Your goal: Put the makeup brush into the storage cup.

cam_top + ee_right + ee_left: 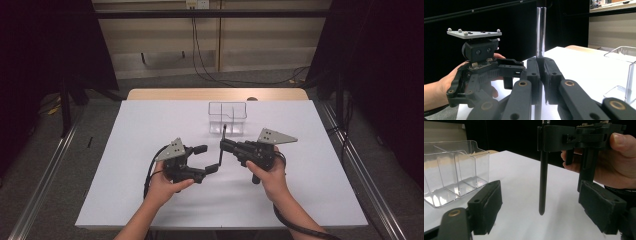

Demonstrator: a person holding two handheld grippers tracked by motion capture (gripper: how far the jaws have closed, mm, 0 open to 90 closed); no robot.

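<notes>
Right gripper (223,145) clamps upright black rod (543,182); left gripper (206,159) gapes wide, empty, near clear organiser (228,118).

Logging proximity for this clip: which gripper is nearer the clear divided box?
Right. The right gripper, shut on a black pen, sits just in front of the clear box; the open left gripper is farther back, toward the person.

Rod (541,32) top (cut off above)
</notes>
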